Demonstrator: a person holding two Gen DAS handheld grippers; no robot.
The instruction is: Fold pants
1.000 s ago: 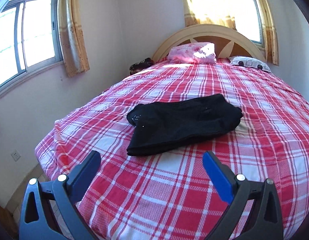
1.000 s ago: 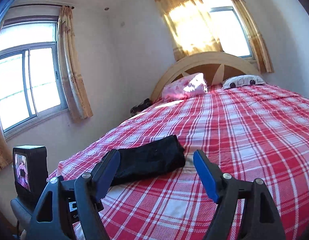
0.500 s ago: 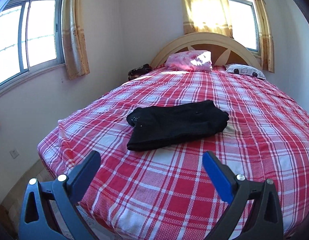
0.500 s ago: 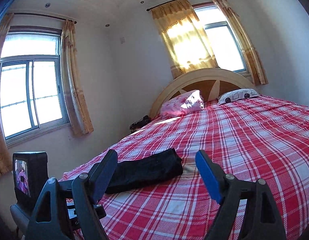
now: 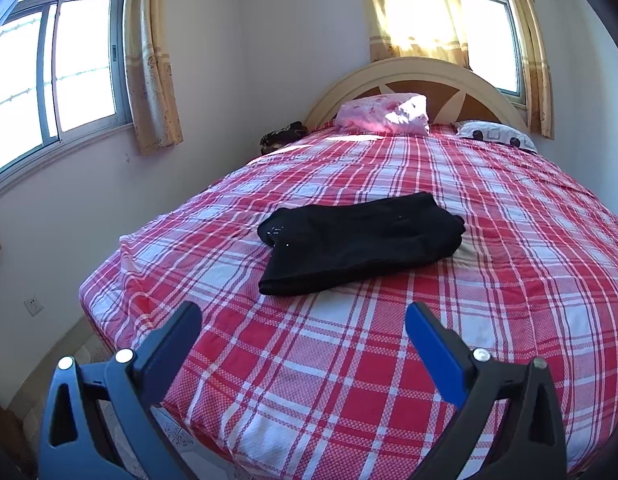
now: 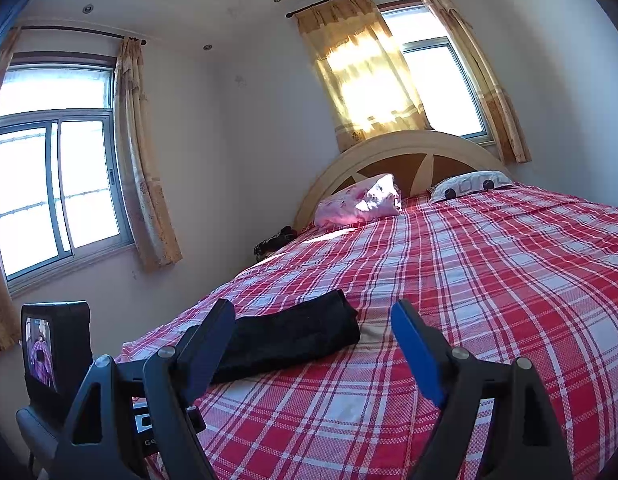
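A bed with a red-and-white plaid cover fills most of both views, its arched headboard at the upper centre under a curtained window. A second window takes the upper left of the left wrist view. Two pillows lie at the head: a pink one and a white one with dark spots to its right. The black pants lie folded into a compact bundle at the centre of the left wrist view, flat on the cover. The left claw sits at the bottom edge of that frame, jaws wide apart and empty, with the pants above it and clear of both fingers. In the right wrist view the right claw also stands spread and empty; the pants show behind its left finger, in the lower left of centre, not touched. A small camera screen sits at the lower left.
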